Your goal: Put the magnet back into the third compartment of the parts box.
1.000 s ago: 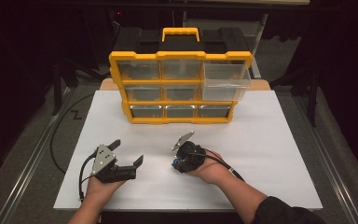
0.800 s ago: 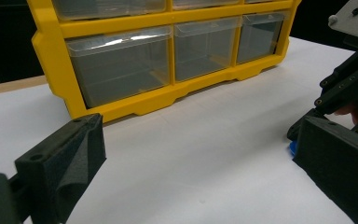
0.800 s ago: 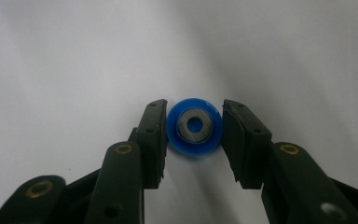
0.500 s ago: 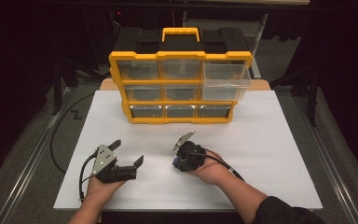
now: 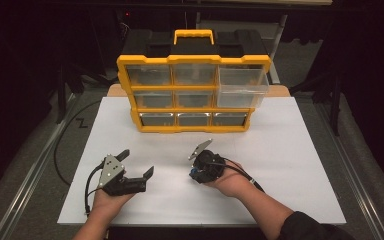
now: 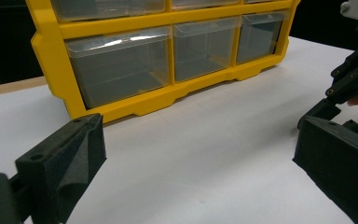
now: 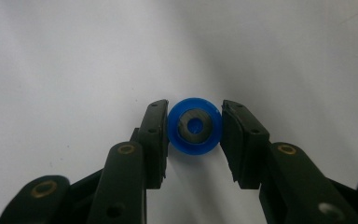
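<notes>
Right tongs (image 7: 195, 128) pointed down at white tabletop (image 5: 290, 165), pads touching both sides of small blue ring with grey metal core (image 7: 195, 126), after closing in on it. Ring lying flat near front centre of tabletop. Left tongs (image 5: 136, 162) released, empty, parked alongside. Advisable: keep pads centred across ring, squeeze evenly, lift straight up. Yellow drawer organiser (image 5: 194, 92) beyond, top-right drawer (image 5: 242, 82) pulled out.

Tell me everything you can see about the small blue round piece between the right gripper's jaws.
The blue round piece is a small ring-shaped part, plastic by its look, with a grey metallic disc set in its face and a blue centre. It lies flat on the white table surface. The right gripper clamps it, one black pad on either side.
</notes>
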